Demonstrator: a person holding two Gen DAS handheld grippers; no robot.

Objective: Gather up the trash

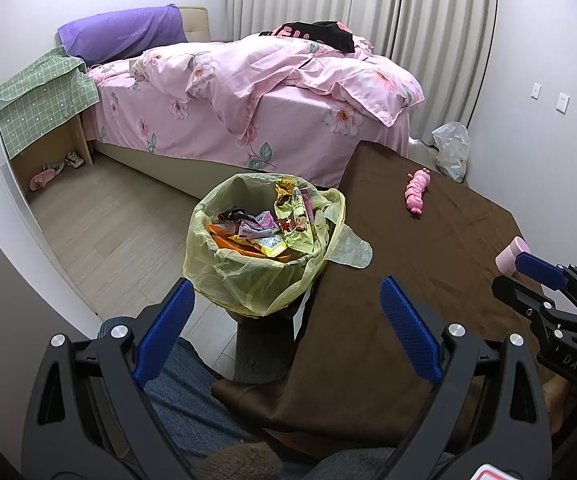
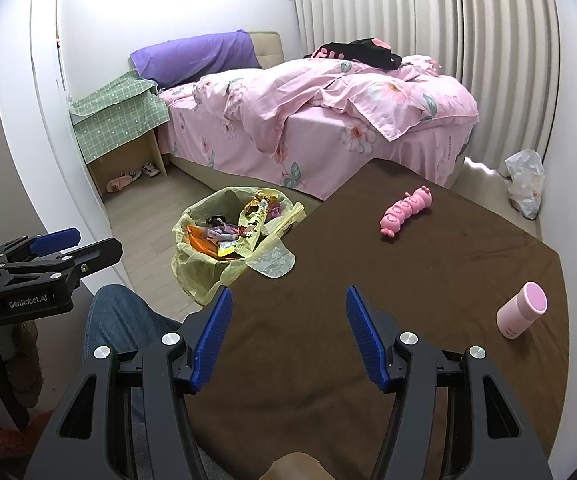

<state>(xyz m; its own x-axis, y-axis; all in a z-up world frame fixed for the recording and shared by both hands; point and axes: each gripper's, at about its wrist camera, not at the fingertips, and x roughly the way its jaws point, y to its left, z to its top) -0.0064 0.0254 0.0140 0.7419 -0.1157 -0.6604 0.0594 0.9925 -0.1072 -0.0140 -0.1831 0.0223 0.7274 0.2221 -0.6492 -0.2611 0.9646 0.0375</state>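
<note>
The trash bin (image 1: 256, 248), yellow liner stuffed with wrappers, sits on the floor at the table's (image 2: 408, 280) left corner, dead ahead of the left tool (image 1: 284, 316). The right tool (image 2: 288, 332) hovers over bare table. Both are spread wide, holding nothing, so I'd say the left one's nearer.

Bin (image 1: 248, 280), yellow liner, upright on floor beside table, full of snack wrappers (image 1: 268, 232).
</note>
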